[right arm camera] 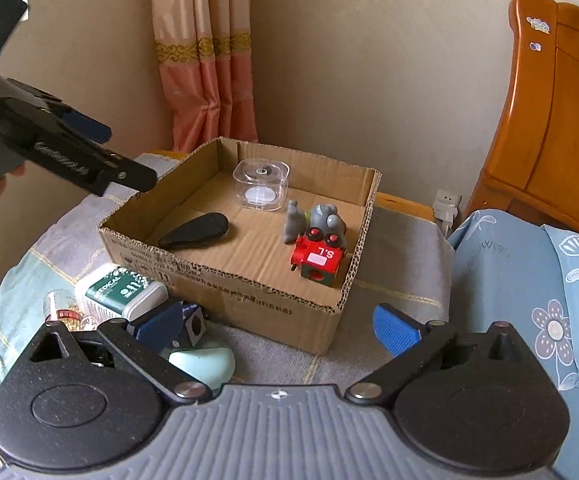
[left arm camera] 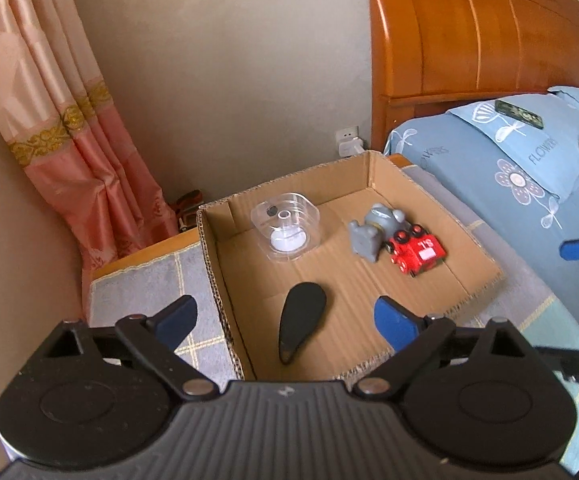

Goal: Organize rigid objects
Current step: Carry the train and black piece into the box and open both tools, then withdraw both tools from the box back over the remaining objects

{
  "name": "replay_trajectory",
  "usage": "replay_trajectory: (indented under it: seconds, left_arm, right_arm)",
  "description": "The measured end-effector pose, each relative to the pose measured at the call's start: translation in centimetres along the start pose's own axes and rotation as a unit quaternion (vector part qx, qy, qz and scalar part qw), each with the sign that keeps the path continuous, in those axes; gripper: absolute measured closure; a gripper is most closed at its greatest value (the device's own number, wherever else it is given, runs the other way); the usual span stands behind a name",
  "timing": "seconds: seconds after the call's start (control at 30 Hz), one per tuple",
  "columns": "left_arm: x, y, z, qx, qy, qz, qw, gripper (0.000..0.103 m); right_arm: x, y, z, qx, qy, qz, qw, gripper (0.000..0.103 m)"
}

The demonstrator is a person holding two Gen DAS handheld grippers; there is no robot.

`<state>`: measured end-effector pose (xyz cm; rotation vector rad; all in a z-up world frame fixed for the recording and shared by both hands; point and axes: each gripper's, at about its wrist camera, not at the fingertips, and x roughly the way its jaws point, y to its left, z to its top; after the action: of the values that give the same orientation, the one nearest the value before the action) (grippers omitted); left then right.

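Both tongs hang open and empty: left tongs [left arm camera: 285, 320] over the box [right arm camera: 225, 280], right tongs [right arm camera: 285, 328] low in frame. Next pick, likely the green tin [right arm camera: 123, 290] at lower left, needs a square, centred grip.

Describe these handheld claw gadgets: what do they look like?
Each is black plastic: a ribbed grey-black body, two round hubs, and linkage bars with silver rivets leading to blue textured finger pads. The left gripper shows in the right view as a black pistol-like handle with white lettering, a thin black cable hanging nearby.
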<state>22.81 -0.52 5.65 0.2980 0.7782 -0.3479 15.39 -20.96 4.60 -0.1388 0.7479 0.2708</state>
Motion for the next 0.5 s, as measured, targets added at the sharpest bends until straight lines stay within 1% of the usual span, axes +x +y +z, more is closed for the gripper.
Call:
replay_trajectory:
  seconds: [0.07,0.2,0.33,0.43,0.5]
  left_arm:
    - [-0.7,-0.2,-0.7,0.003,-0.005,-0.003,1.0,0.006]
    - [-2.1,-0.6,-2.5,0.006,-0.022,0.002,0.9997,0.005]
    - [-3.1,-0.7,-4.8,-0.009,-0.036,0.004,0.9993,0.005]
    - [-3.4,-0.5,-7.2,-0.034,-0.041,0.0,0.9986,0.003]
    - [-3.3,-0.3,-8.8,-0.05,-0.04,0.004,0.9979,0.003]
  right_arm:
    - [0.0,0.2,-0.2,0.005,0.002,0.001,1.0,0.0]
    - [0.0,0.8,-0.9,0.016,0.005,0.001,1.0,0.0]
    - [0.5,2.0,-2.3,0.019,0.015,-0.015,1.0,0.0]
    - [0.9,2.9,-3.7,0.032,0.026,0.002,0.999,0.0]
    - [1.2,3.8,-4.4,0.031,0.034,0.019,0.999,0.0]
